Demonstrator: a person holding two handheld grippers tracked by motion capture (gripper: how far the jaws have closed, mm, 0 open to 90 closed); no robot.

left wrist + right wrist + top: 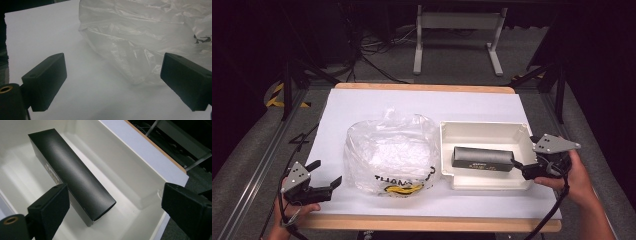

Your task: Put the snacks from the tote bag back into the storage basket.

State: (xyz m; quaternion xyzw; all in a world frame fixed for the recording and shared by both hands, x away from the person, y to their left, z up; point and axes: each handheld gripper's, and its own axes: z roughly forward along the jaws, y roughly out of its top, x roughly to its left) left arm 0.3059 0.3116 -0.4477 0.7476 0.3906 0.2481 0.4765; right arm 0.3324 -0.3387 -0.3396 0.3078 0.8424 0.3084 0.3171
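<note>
Though half-hidden, box lettering (illegible)

high view: above near edge, looks forward and down over whole surface | left gripper view: low, close, faces plastic bag, shared with high | right gripper view: close above white tray and black box, shared with high
</note>
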